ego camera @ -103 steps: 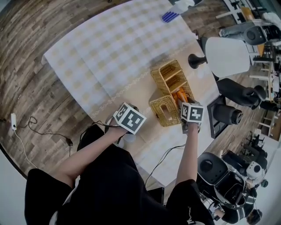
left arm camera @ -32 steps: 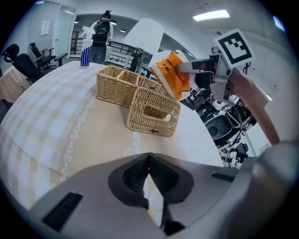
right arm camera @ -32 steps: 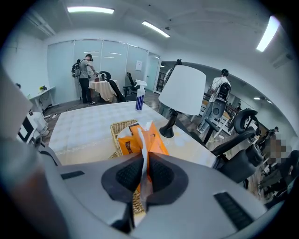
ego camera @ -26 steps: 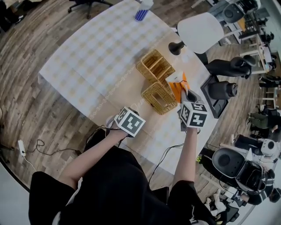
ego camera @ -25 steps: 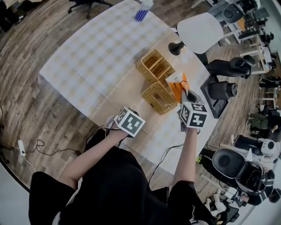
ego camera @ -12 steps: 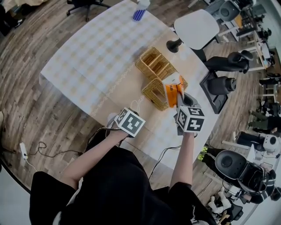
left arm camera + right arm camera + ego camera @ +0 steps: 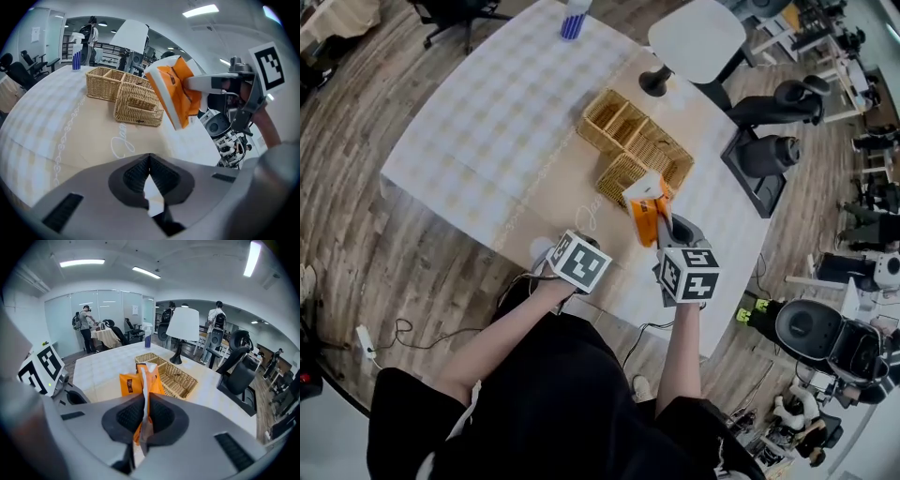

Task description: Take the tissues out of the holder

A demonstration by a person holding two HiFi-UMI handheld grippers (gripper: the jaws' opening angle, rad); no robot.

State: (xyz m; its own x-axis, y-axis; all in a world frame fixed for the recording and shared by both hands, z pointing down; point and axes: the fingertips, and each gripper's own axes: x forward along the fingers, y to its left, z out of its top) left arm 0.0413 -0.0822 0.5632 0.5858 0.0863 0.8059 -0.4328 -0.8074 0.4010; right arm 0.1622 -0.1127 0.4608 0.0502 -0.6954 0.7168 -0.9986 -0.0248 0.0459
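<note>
Fingers [image 7: 125, 416] of right gripper [image 7: 143, 408] clamp tissue pack [image 7: 129, 383]; left gripper [image 7: 149, 161] closed, empty.

table [image 7: 478, 131]: checked top, right below me
on it: wicker baskets [image 7: 614, 127] mid; lamp [image 7: 654, 82], spray bottle [image 7: 573, 21] far side

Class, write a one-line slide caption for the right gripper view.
Right gripper shut on an orange tissue pack, with wicker baskets on the table behind.
</note>
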